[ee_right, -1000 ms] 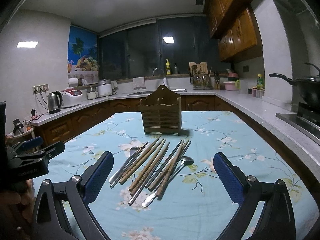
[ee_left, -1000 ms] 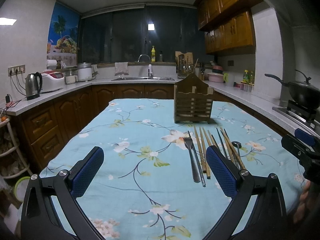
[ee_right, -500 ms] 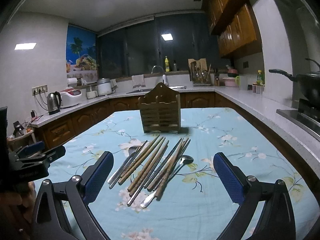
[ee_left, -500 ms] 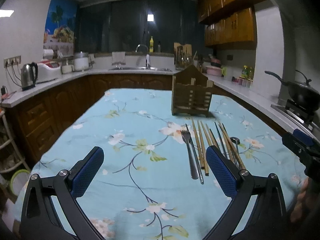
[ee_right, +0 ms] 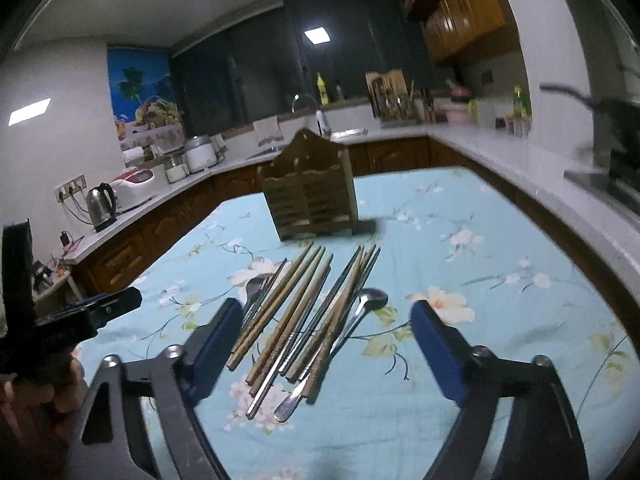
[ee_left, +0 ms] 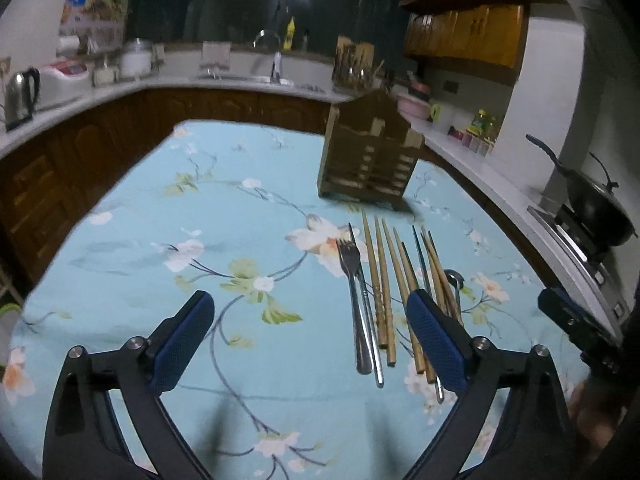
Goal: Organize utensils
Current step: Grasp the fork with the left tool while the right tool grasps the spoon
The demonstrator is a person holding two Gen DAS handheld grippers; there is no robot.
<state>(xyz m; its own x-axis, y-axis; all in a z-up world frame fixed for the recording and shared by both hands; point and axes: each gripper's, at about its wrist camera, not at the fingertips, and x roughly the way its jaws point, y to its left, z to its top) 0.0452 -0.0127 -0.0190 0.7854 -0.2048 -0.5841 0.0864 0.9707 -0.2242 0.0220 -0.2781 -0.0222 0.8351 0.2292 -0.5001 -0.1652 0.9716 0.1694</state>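
— Left wrist view: status?
— Left gripper (ee_left: 310,340) wide, closing slightly, empty; fork (ee_left: 354,300) and chopsticks (ee_left: 382,288) lie between its fingers.
— Right?
— Right gripper (ee_right: 326,344) closing, pads clear; utensils between them, before the wooden holder (ee_right: 312,196).

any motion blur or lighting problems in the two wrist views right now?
Left wrist: dim, fisheye-bent; wooden utensil holder and counter smeared, fork and chopsticks fairly sharp. Right wrist: ceiling glare top left, stove side at right edge streaked, chopsticks readable.
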